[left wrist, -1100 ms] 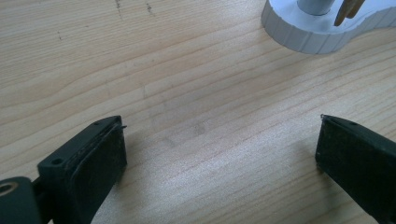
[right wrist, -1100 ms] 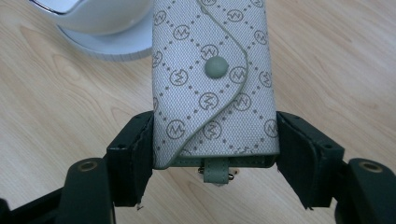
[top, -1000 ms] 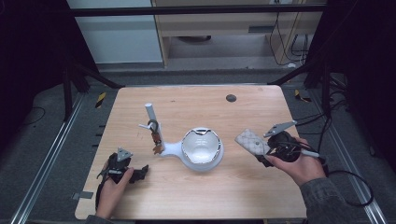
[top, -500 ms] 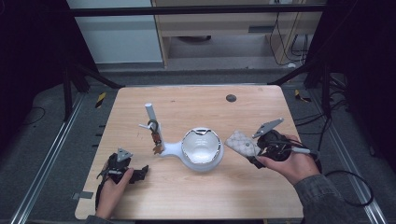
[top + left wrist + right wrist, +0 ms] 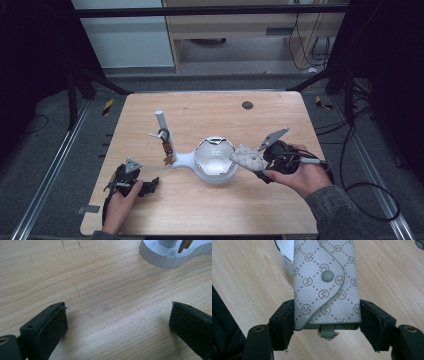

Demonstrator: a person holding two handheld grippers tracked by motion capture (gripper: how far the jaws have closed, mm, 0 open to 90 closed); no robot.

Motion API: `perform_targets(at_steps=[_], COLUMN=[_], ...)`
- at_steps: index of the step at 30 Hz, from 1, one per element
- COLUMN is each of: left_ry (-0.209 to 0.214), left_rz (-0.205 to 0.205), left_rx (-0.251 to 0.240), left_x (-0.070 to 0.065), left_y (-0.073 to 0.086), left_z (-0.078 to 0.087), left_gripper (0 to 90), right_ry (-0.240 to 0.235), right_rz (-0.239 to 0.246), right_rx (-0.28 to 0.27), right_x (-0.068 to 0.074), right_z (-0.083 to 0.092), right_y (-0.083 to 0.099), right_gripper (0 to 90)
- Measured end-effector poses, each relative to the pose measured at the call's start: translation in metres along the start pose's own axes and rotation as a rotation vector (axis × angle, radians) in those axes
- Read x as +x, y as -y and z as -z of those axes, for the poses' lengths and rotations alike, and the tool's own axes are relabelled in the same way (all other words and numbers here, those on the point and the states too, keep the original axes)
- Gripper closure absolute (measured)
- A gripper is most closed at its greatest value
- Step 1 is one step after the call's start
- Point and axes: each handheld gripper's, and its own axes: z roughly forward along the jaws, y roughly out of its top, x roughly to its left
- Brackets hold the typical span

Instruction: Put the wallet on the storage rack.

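Right gripper view gives me the snap button (image 5: 327, 275) the high view blurs: my right gripper (image 5: 326, 322) clamps the patterned pouch (image 5: 325, 285) beside the white bowl (image 5: 215, 159). Left gripper (image 5: 117, 322) gapes empty.

Two black hand-held grippers, one per hand, person entering from bottom of frame.
Left hand-held gripper (image 5: 131, 181), lower left of high view: black body, small grey three-cornered plate on top. Right hand-held gripper (image 5: 270, 160), centre right: black, larger grey plate angled up, black cable trailing to lower right. Right arm wears a grey sleeve (image 5: 334, 210). Gripper views: matte black jaws with dark pads, round screw holes near the bases.
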Motion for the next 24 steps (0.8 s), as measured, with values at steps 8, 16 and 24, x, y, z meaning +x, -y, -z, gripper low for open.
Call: perform_targets(at_steps=[8,16,24], left_ry=[0.000,0.000,0.000], left_rz=[0.000,0.001,0.000], left_rx=[0.002,0.000,0.001], left_x=[0.000,0.000,0.000], left_y=[0.000,0.000,0.000], left_z=[0.000,0.000,0.000], left_gripper=[0.9,0.9,0.8], right_ry=[-0.020,-0.047,-0.054], right_rz=[0.030,0.062,0.086], right_rx=[0.019,0.068,0.105], right_x=[0.008,0.020,0.025], right_z=[-0.010,-0.031,-0.046], right_y=[-0.016,-0.043,-0.057], right_gripper=[32.1,32.1,32.0])
